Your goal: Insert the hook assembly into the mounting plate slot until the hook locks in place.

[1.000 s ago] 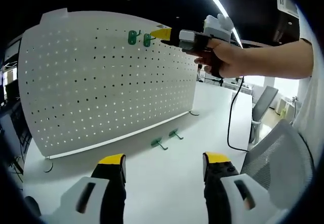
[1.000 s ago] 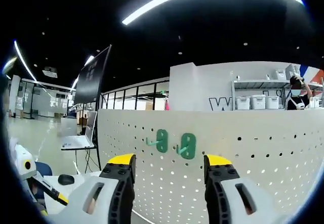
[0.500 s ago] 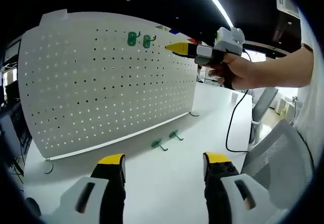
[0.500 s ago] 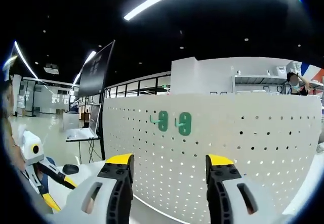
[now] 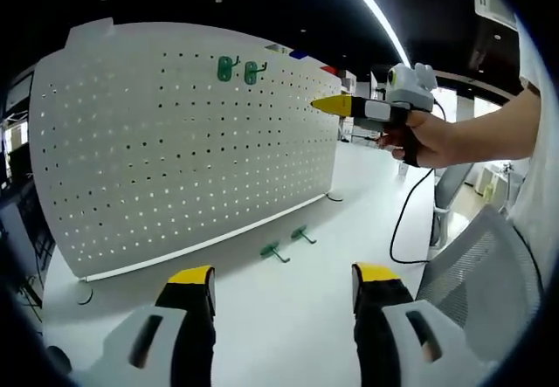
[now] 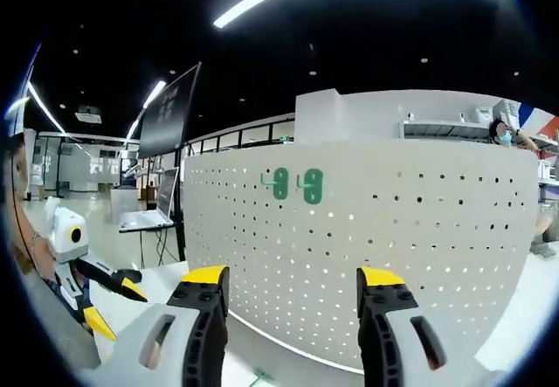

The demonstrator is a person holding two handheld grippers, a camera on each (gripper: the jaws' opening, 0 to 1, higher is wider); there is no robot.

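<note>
Two hooks (image 5: pixel 238 69) hung on pegboard (image 5: pixel 175 151)
Both tongs released and empty; next, grasp a table hook (image 5: pixel 273 249) squarely by its stem.

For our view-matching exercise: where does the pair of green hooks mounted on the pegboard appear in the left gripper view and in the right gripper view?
Left gripper view: the mounted green hooks sit side by side near the top edge of the white pegboard, upper middle of the picture.
Right gripper view: the same pair sits near the pegboard's top, centre of the picture, above the open jaws.
Shared landmark: the pegboard's top edge.
</note>
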